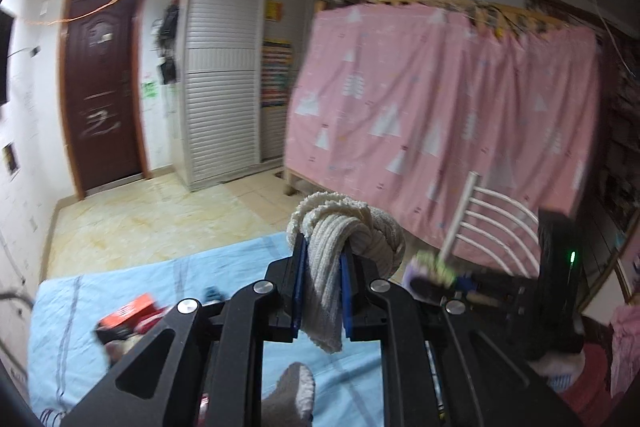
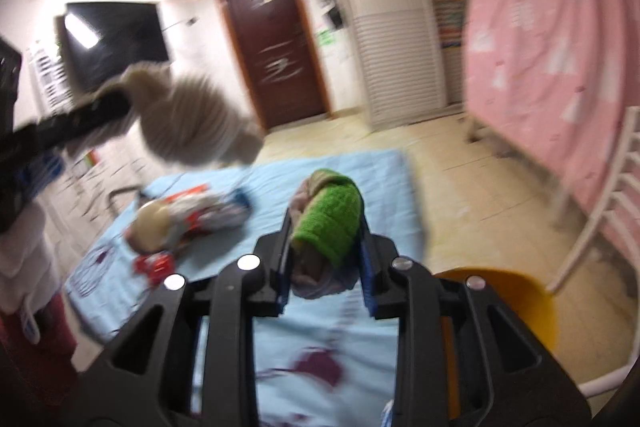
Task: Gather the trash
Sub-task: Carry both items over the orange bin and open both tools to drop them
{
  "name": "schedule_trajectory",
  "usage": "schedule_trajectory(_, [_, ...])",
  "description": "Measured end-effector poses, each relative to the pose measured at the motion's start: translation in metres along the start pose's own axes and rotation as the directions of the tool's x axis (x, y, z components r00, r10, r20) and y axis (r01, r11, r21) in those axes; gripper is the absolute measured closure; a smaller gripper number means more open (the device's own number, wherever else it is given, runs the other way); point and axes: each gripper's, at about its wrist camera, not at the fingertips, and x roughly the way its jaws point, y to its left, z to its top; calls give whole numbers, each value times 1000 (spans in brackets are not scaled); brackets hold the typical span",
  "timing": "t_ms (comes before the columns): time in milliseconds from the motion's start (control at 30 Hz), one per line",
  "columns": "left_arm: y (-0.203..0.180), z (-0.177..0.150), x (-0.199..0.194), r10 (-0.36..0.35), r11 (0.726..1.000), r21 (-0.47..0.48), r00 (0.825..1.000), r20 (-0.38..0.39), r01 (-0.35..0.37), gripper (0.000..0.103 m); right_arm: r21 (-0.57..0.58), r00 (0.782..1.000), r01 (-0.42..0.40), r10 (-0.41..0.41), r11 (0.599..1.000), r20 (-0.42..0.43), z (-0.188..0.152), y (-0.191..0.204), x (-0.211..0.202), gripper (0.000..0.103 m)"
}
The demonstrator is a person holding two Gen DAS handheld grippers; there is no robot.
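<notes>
Cream ribbed knit, a rolled sock bundle (image 1: 344, 227), is pinched between the blue pads of the left gripper (image 1: 323, 267), whose jaws stand narrow and clamped on it. The knotted bulk pokes forward past the fingertips while a loose tail hangs down between the fingers, so its long axis runs along the gripper. Below lies a light blue mat (image 1: 120, 299) on the tiled floor (image 1: 160, 215), with an orange-red packet (image 1: 128, 313) near its left side and bare tiles stretching to the brown door (image 1: 102, 83). To the right, a green-topped sock bundle (image 2: 330, 223) sits gripped between the pads of the right gripper (image 2: 326, 259), lengthwise along the fingers, above the mat. A white chair (image 2: 600, 211) and pink curtain (image 2: 552, 39) bound the right edge.
</notes>
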Motion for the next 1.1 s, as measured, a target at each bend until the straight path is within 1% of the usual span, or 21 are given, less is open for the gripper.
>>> schedule_trajectory(67, [-19,-1,13,-29,999,28,999,-17,29,97,31,998,57,-58,998,36,5,-25,-15,76])
schedule_trajectory(167, [-58,-3,41,-92,992,81,994,-65,97,97,69,991,111,-116,991,70,8,-49,-29,76])
schedule_trajectory(233, [-76,-8,57,-115,987,97,989,-97,125,97,104,984,143,-152,984,91,9,-68,-38,76])
schedule_trajectory(400, [-115,-19,102,-150,978,115,971,-187,173,97,167,975,174,-194,970,109,7,-98,-50,76])
schedule_trajectory(533, [-133,-29,131,-153,974,124,956,-249,188,97,194,974,184,-205,964,98,3,-112,-50,76])
schedule_trajectory(567, [-137,-33,139,-157,973,123,950,-271,195,97,197,974,184,-205,963,96,3,-116,-52,76])
schedule_trajectory(600, [-139,-35,145,-165,971,119,942,-293,207,94,201,974,183,-205,962,92,1,-117,-50,76])
schedule_trajectory(667, [-139,-37,154,-181,969,104,930,-320,224,79,207,976,180,-201,962,85,2,-118,-47,76])
schedule_trajectory(700, [-139,-38,156,-186,969,96,928,-323,228,58,207,976,180,-200,962,81,1,-119,-45,76])
schedule_trajectory(733, [-138,-38,155,-185,970,93,930,-319,224,38,207,977,179,-198,962,75,0,-118,-43,76])
schedule_trajectory(767, [-137,-38,153,-180,972,89,933,-313,218,34,207,978,179,-197,962,70,1,-117,-43,76])
schedule_trajectory(833, [-131,-37,152,-165,977,78,937,-307,198,34,207,979,181,-196,962,56,0,-118,-38,71])
schedule_trajectory(867, [-127,-37,151,-161,979,67,937,-309,190,34,206,980,182,-195,961,46,-1,-117,-34,66])
schedule_trajectory(900, [-121,-36,149,-156,982,52,938,-308,180,34,204,980,182,-194,962,41,-2,-115,-33,58])
schedule_trajectory(933, [-115,-36,145,-148,985,40,942,-302,167,33,200,980,184,-195,962,35,-3,-113,-31,55])
schedule_trajectory(1000, [-103,-35,138,-133,989,17,947,-293,144,33,190,980,191,-200,963,26,-4,-109,-27,40])
schedule_trajectory(1100, [-85,-35,121,-110,994,-19,957,-270,109,33,179,980,195,-201,964,14,-7,-103,-21,38])
